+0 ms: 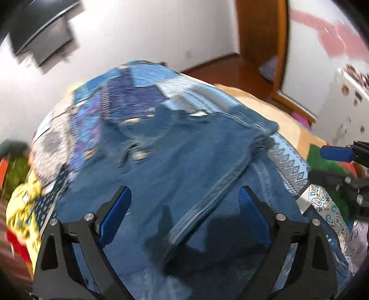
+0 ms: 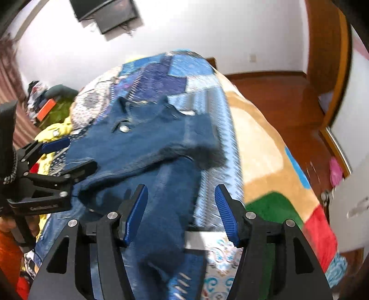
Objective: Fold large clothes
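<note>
A blue denim jacket [image 1: 180, 161] lies spread on a patchwork bed cover [image 1: 129, 92], collar and metal buttons toward the far end. It also shows in the right wrist view [image 2: 147, 147], with one sleeve [image 2: 166, 207] running toward the camera. My left gripper [image 1: 184, 196] is open and empty, just above the jacket's lower part. My right gripper [image 2: 182, 196] is open and empty, its jaws either side of the sleeve. Each gripper shows in the other's view: the right one [image 1: 341, 161] at the right edge, the left one [image 2: 66, 154] at the left edge.
The patchwork cover [image 2: 161, 78] lies over a beige, green and red blanket [image 2: 265, 147]. Yellow patterned clothes [image 1: 23, 207] are heaped at the left. A wooden floor [image 2: 272, 90], a wooden door frame [image 1: 260, 34] and a wall-mounted dark screen [image 2: 108, 13] lie beyond the bed.
</note>
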Motion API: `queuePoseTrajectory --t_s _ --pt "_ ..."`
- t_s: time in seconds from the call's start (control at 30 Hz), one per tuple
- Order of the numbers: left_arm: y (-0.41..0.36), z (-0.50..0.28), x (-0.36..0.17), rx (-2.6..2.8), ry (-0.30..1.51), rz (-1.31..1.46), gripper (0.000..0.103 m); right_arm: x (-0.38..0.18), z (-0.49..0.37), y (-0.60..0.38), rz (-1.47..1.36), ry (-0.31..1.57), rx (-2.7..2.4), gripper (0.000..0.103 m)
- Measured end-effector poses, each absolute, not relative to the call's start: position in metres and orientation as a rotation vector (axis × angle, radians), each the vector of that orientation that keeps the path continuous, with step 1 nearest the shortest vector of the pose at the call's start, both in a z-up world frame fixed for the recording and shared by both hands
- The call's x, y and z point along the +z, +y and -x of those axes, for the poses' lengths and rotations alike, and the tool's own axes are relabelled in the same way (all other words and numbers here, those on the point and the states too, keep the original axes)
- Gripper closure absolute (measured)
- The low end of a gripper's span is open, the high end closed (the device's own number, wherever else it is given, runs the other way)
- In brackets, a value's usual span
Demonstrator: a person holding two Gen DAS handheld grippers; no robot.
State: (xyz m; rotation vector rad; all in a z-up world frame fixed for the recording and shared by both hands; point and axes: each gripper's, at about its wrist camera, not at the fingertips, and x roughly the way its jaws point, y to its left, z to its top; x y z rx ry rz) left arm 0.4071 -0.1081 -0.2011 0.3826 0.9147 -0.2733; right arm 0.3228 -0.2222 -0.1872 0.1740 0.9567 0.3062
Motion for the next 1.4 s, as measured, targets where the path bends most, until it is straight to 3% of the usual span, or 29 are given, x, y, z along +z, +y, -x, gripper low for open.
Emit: queuePoseTrajectory --t_s 0.27,0.33,0.4,0.43,0.47,0.6,0.73,0.77,1.07,1.23,1.4 --pt "-0.15 -0.445 -0.246 -0.294 0.979 -0.44 0.009 -0.219 -0.324 -0.227 -0.191 1.041 0.32 0.046" --pt "-0.148 -0.452 -0.245 -0.3 0.972 -0.388 0.019 -0.225 -0.325 -0.223 -0.186 1.056 0.323 0.046" --pt "-0.144 -0.46 -0.246 -0.331 1.008 -0.32 0.046 -0.23 -0.326 -0.221 -0.179 1.073 0.323 0.046" --pt "-0.142 -0.462 -0.246 -0.347 1.022 -0.288 0.053 -0.233 -0.327 -0.219 -0.171 1.082 0.324 0.046" --pt "-0.139 -0.464 -0.246 -0.356 1.033 -0.251 0.069 -0.236 -0.326 -0.218 -0.167 1.086 0.324 0.046" --pt "-0.124 -0.463 -0.237 -0.349 1.017 -0.164 0.091 -0.238 -0.324 -0.212 -0.147 1.087 0.323 0.046" --pt "-0.096 -0.456 -0.209 -0.306 0.947 -0.09 0.093 -0.236 -0.324 -0.208 -0.122 1.089 0.316 0.046" --pt "-0.089 -0.454 -0.202 -0.295 0.932 -0.08 0.099 -0.234 -0.324 -0.207 -0.115 1.088 0.314 0.046" --pt "0.008 -0.423 -0.144 -0.153 0.774 -0.019 0.099 -0.184 -0.338 -0.185 -0.055 0.95 0.323 0.046" --pt "0.072 -0.398 -0.14 -0.049 0.749 0.004 0.099 -0.192 -0.354 -0.16 0.007 0.968 0.328 0.044" --pt "0.135 -0.378 -0.174 0.037 0.824 0.069 0.099 -0.222 -0.365 -0.146 0.046 1.066 0.303 0.044"
